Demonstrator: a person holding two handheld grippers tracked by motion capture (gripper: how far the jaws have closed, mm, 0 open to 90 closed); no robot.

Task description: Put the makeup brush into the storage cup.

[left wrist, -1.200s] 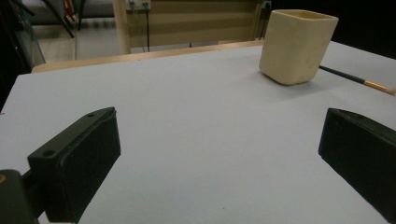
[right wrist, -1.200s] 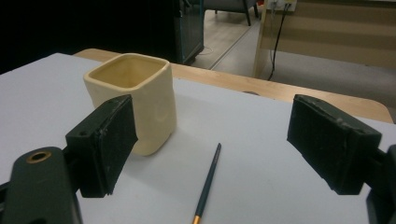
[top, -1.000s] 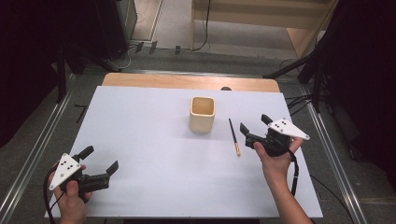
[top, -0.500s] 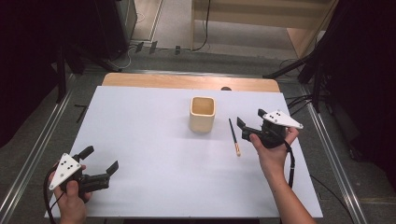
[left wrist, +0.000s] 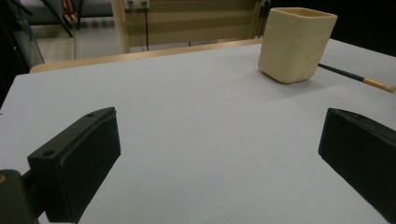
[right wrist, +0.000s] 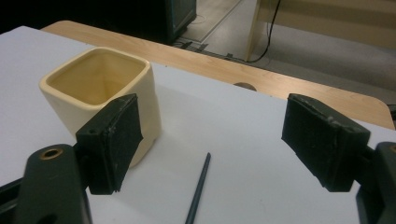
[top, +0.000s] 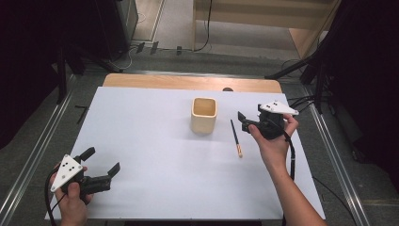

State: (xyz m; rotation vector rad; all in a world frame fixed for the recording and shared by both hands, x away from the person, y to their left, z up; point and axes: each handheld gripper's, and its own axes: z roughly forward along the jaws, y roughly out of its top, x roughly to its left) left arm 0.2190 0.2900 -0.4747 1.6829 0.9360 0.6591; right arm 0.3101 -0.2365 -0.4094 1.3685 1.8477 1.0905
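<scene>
The brush (top: pixel 235 137) lies flat on the white surface (top: pixel 150 141), just right of the cup (top: pixel 203 114) and not touching it. Its long axis runs nearly away from me, dark handle end far, pale tip near. My right tool (top: pixel 244 121) hangs just right of the brush, above the surface, aimed toward the cup. Its jaws have just been narrowing a little, yet a wide gap remains and nothing sits between them. In the right gripper view the dark handle (right wrist: pixel 198 189) runs up between the jaws, so I judge they already straddle its line and need mainly to drop. My left tool (top: pixel 101 165) sits at the near left corner, well apart from the brush, spread and empty. The right is clearly the nearer one.
</scene>
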